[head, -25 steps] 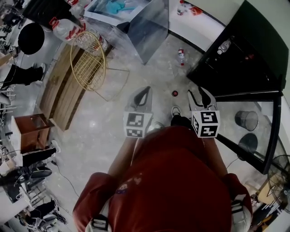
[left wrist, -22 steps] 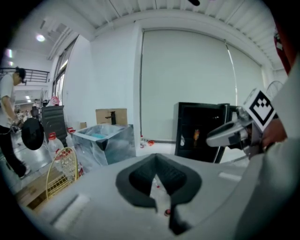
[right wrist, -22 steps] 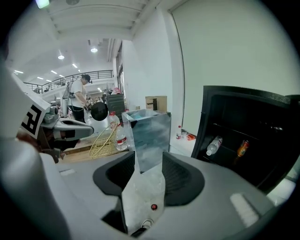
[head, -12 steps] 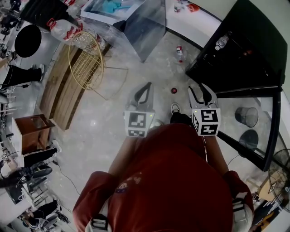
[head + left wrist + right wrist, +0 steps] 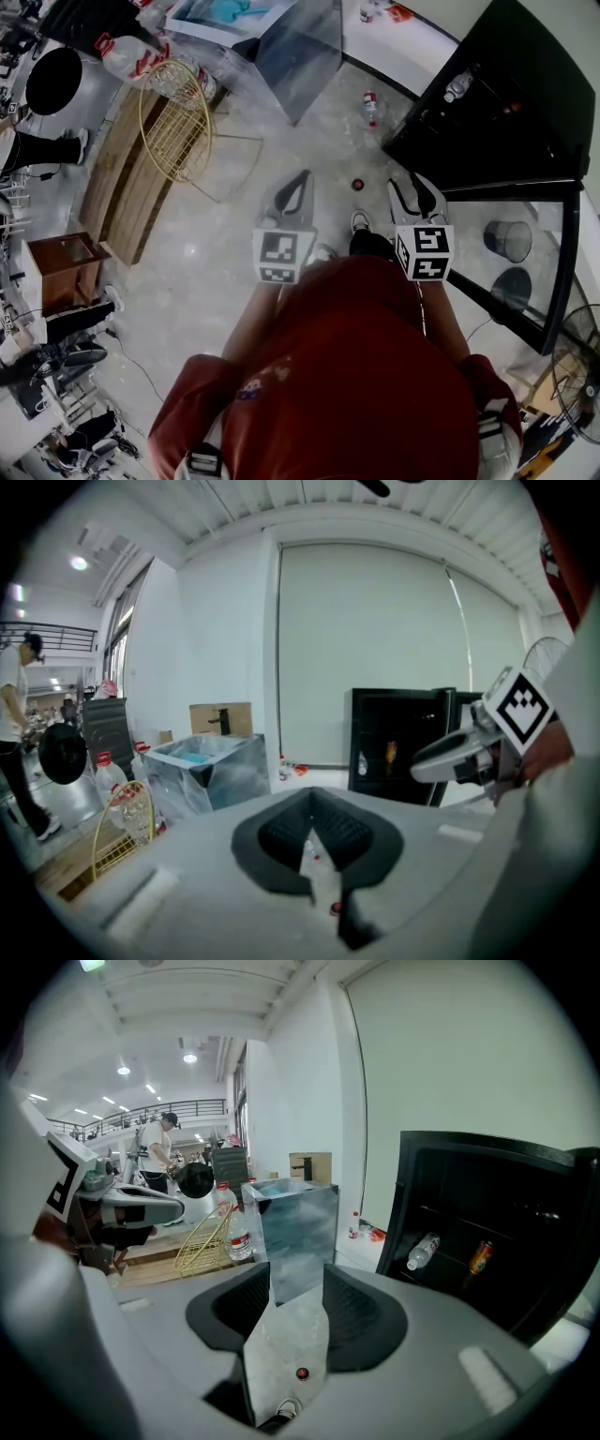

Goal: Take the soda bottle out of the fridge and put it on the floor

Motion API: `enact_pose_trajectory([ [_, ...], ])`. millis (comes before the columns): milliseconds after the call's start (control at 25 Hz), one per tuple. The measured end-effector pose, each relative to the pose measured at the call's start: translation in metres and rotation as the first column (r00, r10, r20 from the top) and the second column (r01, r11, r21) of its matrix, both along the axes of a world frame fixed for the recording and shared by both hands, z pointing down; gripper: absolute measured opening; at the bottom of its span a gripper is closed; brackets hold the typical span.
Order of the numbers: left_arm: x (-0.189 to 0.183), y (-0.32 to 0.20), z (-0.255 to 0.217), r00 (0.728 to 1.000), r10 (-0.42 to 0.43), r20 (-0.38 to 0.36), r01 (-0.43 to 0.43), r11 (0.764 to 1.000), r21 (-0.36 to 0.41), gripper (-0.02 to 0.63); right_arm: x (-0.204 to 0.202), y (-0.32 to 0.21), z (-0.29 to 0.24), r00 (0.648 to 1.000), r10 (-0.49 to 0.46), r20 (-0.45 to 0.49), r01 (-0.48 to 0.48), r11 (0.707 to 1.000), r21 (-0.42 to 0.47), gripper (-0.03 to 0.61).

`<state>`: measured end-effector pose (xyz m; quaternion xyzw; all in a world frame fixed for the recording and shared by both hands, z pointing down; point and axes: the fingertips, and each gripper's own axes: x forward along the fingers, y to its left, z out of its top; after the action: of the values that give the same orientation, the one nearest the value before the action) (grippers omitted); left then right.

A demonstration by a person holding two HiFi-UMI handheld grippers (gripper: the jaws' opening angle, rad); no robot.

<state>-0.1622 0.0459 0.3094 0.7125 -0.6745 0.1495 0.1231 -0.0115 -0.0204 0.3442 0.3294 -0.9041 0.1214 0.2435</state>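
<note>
Closest in, my left tongs (image 5: 302, 183) are closed tip to tip with nothing in them. The left gripper view is what settles it: the two pads (image 5: 281, 832) meet at a point, while the head view only gives a narrow wedge. My right tongs (image 5: 416, 187) stand wide apart and empty. The right gripper view looks straight through the gap at the floor (image 5: 234, 234), with a little red cap (image 5: 357, 184) lying there and the toe of my shoe (image 5: 360, 222) at the bottom edge. From the head camera that cap sits at 12 o'clock, between the two tongs and just past my shoe.

Farther out at 12 o'clock a red-labelled bottle (image 5: 371, 105) stands upright on the floor, apart from everything else. At 11 there's a silver box (image 5: 300, 56), and at 10 a gold wire basket (image 5: 178, 127).

The fridge (image 5: 525, 84) is at 1 to 2 o'clock, standing open. The soda bottle (image 5: 457, 87), as far as I can tell, is the clear one on a shelf in there. The head view shows it as a pale blob. The right gripper view shows it lying tilted, with an orange can (image 5: 481, 1257) just to its right. Only the head view catches the glass door (image 5: 553, 281) swung out at 3 o'clock and a bin (image 5: 507, 246) seen through it.
</note>
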Motion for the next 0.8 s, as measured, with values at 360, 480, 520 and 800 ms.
enact_pose_trajectory([
  [360, 0.0039, -0.0006, 0.0085, 1.000, -0.003, -0.024, 0.002, 1.000, -0.015, 0.000, -0.0030, 0.0030, 0.0071, 0.999, -0.034, -0.018, 0.034, 0.999, -0.008, 0.154],
  [480, 0.0046, -0.0025, 0.0082, 1.000, -0.003, -0.029, 0.003, 1.000, -0.012, 0.000, -0.0047, 0.0030, 0.0053, 0.999, -0.046, -0.018, 0.046, 0.999, -0.002, 0.128],
  [520, 0.0045, -0.0031, 0.0072, 1.000, -0.004, -0.030, 0.003, 1.000, -0.010, 0.000, -0.0053, 0.0025, 0.0042, 0.999, -0.050, -0.017, 0.050, 0.999, 0.001, 0.120],
  [800, 0.0043, -0.0031, 0.0052, 1.000, -0.005, -0.029, 0.005, 1.000, -0.008, 0.000, -0.0079, 0.0043, -0.0025, 0.998, -0.068, 0.011, 0.068, 0.998, -0.012, 0.014],
])
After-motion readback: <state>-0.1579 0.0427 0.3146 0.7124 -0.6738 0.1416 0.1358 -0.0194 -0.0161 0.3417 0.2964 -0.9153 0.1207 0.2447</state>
